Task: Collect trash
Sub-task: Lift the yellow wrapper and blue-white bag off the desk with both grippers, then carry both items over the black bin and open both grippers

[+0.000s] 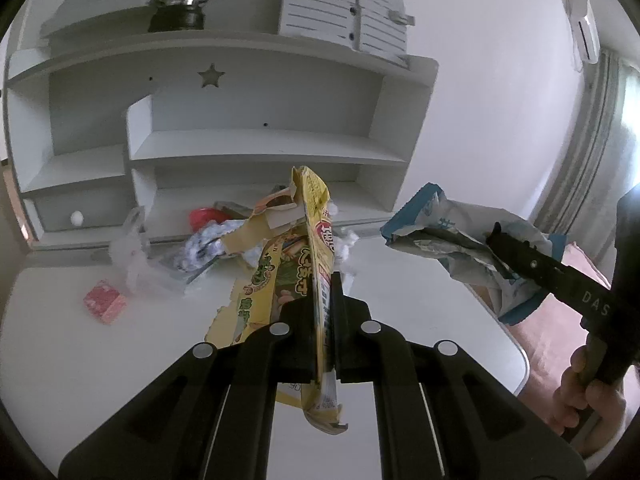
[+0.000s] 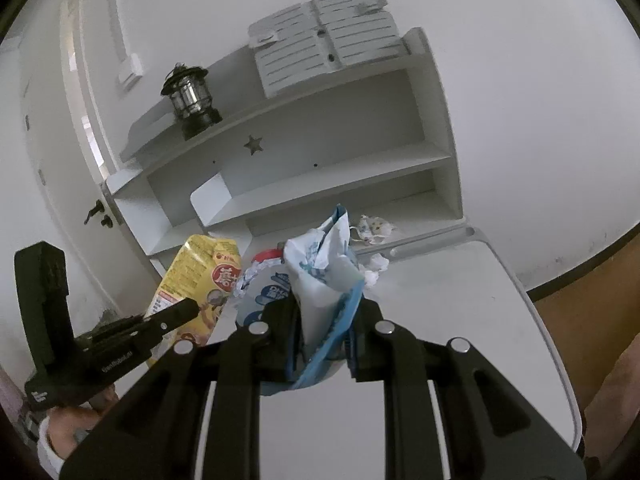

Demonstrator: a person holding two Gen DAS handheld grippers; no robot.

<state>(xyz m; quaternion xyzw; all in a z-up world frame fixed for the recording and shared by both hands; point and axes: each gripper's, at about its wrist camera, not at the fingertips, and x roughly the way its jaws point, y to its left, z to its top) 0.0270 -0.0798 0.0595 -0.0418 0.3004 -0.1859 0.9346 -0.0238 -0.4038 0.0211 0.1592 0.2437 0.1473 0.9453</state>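
A flattened yellow snack box (image 1: 316, 240) stands edge-on above the white desk (image 1: 420, 292), clamped in my left gripper (image 1: 325, 292), which is shut on it. To the right hangs a crumpled blue-and-white wrapper (image 1: 444, 236), pinched by my right gripper (image 1: 496, 236). In the right wrist view the blue-and-white wrapper (image 2: 326, 272) sticks up between the shut fingers of my right gripper (image 2: 328, 312), and the yellow snack box (image 2: 200, 280) shows at the left, held by my left gripper (image 2: 192, 306).
More litter lies at the back of the desk: a red lid (image 1: 206, 216), crumpled blue-white paper (image 1: 204, 246), a clear plastic bag (image 1: 134, 256), a pink packet (image 1: 105, 301). A white shelf unit (image 1: 256, 144) with a lantern (image 2: 190, 100) stands behind. Crumpled tissues (image 2: 374, 228) lie near the shelf.
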